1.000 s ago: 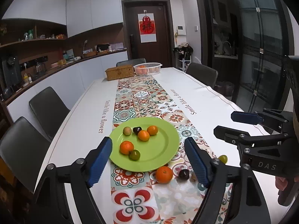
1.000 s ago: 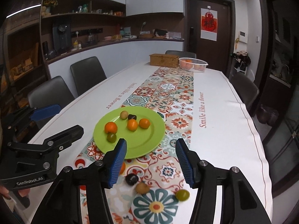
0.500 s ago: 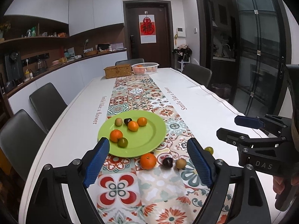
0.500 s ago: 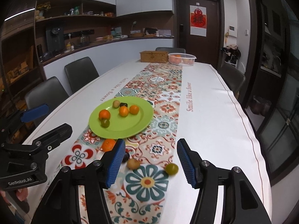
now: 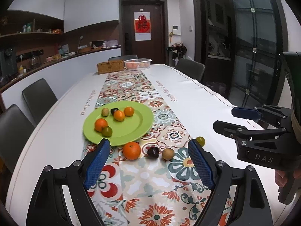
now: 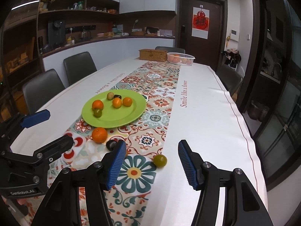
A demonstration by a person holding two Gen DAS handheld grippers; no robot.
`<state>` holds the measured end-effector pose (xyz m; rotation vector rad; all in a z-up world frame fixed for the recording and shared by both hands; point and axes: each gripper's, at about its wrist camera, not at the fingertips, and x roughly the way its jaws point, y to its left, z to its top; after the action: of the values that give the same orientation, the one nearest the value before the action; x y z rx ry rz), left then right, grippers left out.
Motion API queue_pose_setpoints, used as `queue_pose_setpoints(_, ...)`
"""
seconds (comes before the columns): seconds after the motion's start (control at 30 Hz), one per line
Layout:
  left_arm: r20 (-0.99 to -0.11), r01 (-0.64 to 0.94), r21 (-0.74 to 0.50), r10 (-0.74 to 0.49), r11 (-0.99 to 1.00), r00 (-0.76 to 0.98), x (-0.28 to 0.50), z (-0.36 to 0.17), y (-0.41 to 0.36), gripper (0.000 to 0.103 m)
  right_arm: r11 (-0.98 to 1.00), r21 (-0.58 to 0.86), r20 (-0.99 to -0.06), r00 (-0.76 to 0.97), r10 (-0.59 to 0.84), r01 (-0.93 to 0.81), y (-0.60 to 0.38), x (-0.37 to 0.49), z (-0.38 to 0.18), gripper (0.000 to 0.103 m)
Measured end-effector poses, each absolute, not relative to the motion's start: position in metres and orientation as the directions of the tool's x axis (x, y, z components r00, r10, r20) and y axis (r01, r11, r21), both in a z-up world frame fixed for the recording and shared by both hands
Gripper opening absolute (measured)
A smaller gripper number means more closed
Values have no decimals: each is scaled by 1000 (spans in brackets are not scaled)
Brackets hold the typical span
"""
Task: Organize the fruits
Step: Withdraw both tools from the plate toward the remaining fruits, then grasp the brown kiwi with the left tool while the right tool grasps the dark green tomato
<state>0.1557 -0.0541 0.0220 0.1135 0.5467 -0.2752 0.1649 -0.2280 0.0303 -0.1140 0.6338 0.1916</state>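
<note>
A: Progress? 6 fruits sit on the green plate (image 5: pixel 131 130), mid-runner; 4 are loose on the table runner (image 5: pixel 143 180) just before its near rim.

B: My left gripper (image 5: pixel 148 162) gapes wide, empty; right gripper (image 6: pixel 150 162) half-open, empty, jaws framing the green fruit (image 6: pixel 160 160).

A: Axis?

B: Round; none.

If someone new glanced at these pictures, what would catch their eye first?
Probably the bright green plate on the patterned runner, holding six small fruits. Next, the four loose fruits lined up on the runner just in front of it, led by a large orange. Both open grippers frame the views.
</note>
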Motion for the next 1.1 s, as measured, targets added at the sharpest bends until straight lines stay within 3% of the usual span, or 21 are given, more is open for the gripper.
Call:
queue_pose_setpoints(0.47,-575,417,111,-283,902,767,170,-15,-81,66,978,-22,-658,739,143,-208,-238,178,-12,58)
queue_pose_setpoints(0.73,-629,543,177,-330,821,704,186,-34,-93,46,979,-1,-693,706,147,-205,-239,191,-29,58)
queue_pose_setpoints(1.1,-676,613,218,-336,759,656,209,-52,-101,37,984,48,-736,660,152,-173,-237,211,-49,57)
